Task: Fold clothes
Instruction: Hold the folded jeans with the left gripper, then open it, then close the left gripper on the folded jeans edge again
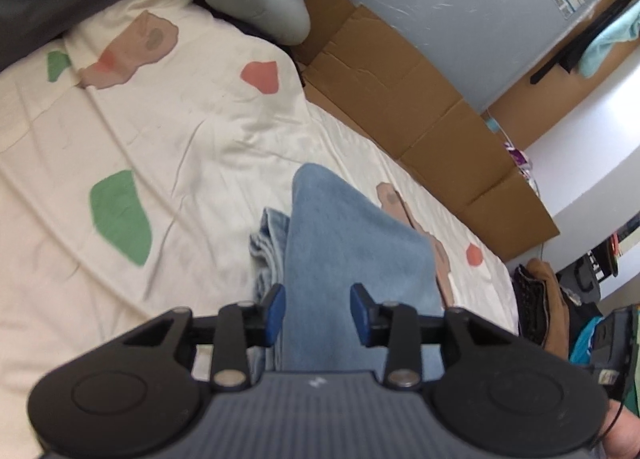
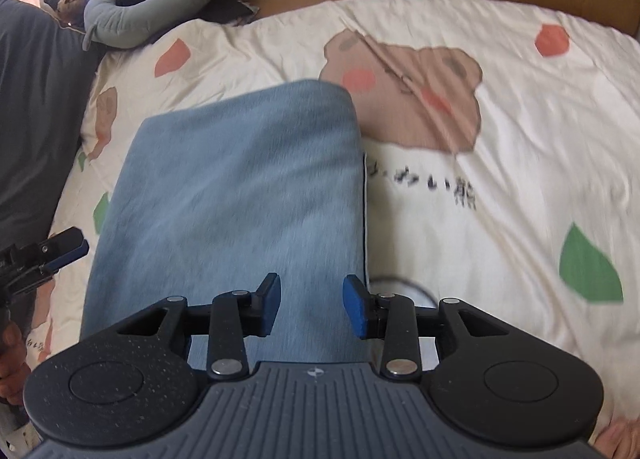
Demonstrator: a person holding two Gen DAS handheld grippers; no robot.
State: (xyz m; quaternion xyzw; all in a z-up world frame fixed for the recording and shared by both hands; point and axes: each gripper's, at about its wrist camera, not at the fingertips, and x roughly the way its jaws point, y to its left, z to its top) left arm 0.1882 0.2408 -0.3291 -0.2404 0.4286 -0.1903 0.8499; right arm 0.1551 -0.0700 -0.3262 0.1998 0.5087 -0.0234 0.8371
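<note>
The bed (image 2: 500,187) carries a cream printed cover, and the blue jeans (image 2: 240,195) lie folded on it. Both the left hand-held gripper (image 1: 318,313) and the right hand-held gripper (image 2: 311,305) hover with fingers apart, gripping nothing. I think a one-layer pinch could drag the fold open.

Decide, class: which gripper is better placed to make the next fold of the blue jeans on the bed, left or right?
Probably the right. The right gripper is open directly over the broad folded jeans, facing its far edge squarely. The left gripper, also open, faces a narrower end with loose layers bunched beside it.
</note>
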